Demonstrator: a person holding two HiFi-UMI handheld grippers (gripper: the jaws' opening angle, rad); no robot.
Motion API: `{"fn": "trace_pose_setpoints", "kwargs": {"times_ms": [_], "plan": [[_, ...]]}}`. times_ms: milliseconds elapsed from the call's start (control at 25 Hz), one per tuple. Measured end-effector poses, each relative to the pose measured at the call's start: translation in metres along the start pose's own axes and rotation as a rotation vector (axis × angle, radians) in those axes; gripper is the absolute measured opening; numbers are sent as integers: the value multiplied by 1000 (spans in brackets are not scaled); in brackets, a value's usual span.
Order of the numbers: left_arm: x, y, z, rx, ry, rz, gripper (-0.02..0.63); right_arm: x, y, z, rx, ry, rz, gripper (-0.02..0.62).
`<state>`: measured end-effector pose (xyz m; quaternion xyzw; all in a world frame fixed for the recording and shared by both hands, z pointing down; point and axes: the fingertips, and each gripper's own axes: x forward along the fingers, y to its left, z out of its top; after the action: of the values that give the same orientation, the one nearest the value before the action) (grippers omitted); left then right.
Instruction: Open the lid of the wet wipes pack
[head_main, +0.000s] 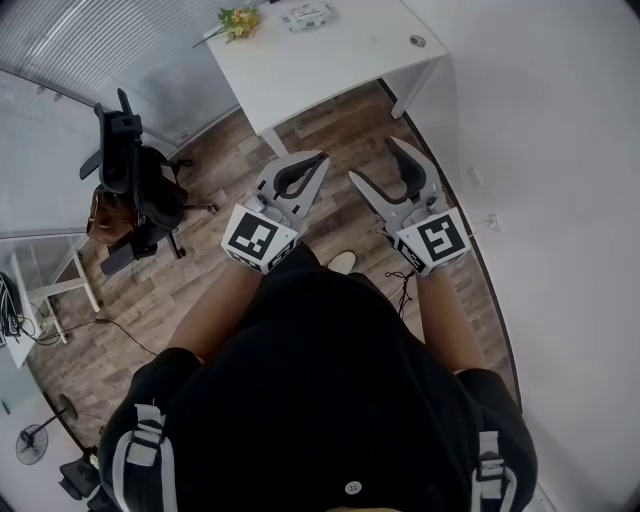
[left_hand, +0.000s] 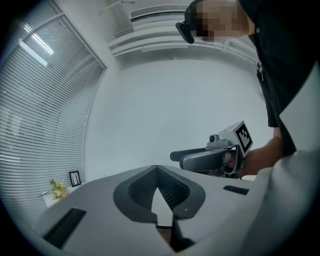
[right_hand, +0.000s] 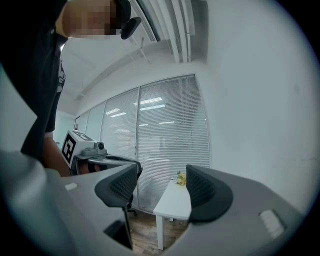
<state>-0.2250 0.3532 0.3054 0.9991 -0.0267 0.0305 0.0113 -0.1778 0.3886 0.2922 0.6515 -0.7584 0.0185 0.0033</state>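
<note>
Fingers wide apart and holding nothing, the right gripper (head_main: 372, 160) is carried level above the wooden floor (head_main: 330, 120), short of the white bench (head_main: 330, 60). Beside it the left gripper (head_main: 318, 160) has its fingers closed tip to tip, also on nothing.

Both point toward the bench. The wet wipes pack (head_main: 307, 14) lies flat on the bench's far end, well ahead of both pairs of fingers and touched by neither. A small bunch of flowers (head_main: 238, 20) sits just beside it at the bench's far left corner.

The pack's long side runs across the bench, roughly square to the line of approach. From the head view it sits almost straight ahead of the left fingers, so that hand looks slightly the nearer. Its lid is too small to make out. An office chair (head_main: 130, 180) stands off the bench's left side.
</note>
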Motion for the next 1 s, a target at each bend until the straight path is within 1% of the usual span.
{"fn": "trace_pose_setpoints", "kwargs": {"times_ms": [240,520,760,1000], "plan": [[7,-3,4,11,3,16,0,-3,-9,-1,8,5,18,307],[21,21,-7,-8,9,32,2,18,-27,-9,18,17,14,307],[54,60,-10,-24,-4,22,2,54,-62,-14,-5,46,8,305],[94,121,-4,-29,-10,20,1,110,-106,-12,-4,66,5,305]]}}
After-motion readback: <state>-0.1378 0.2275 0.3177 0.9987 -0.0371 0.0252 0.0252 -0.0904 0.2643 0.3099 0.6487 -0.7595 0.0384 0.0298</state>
